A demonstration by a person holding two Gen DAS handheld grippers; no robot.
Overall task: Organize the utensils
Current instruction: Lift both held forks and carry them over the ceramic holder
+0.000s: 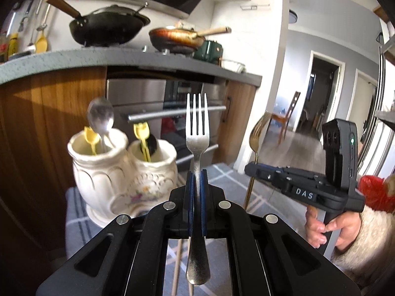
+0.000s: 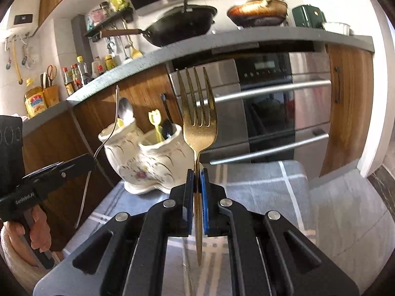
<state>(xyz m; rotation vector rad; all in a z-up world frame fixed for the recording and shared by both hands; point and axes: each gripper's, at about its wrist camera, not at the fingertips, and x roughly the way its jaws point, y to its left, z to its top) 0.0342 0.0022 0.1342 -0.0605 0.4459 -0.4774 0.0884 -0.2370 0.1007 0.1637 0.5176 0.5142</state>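
My left gripper (image 1: 196,174) is shut on a silver fork (image 1: 197,125), held upright with tines up; it also shows in the right wrist view (image 2: 114,120). My right gripper (image 2: 196,174) is shut on a gold fork (image 2: 200,113), also upright, seen too in the left wrist view (image 1: 256,138). A white ceramic double-pot holder (image 1: 118,172) stands on the grey checked cloth ahead and left of both grippers. It holds a silver spoon (image 1: 101,118), yellow picks (image 1: 141,133) and a dark utensil. In the right wrist view the holder (image 2: 148,162) sits left of the gold fork.
A grey checked cloth (image 2: 259,190) covers the low surface. Behind it are wood cabinets (image 1: 37,123) and a steel oven (image 2: 271,103) with bar handles. The counter above carries a black wok (image 1: 108,27), a copper pan (image 1: 175,37) and bottles (image 2: 74,76).
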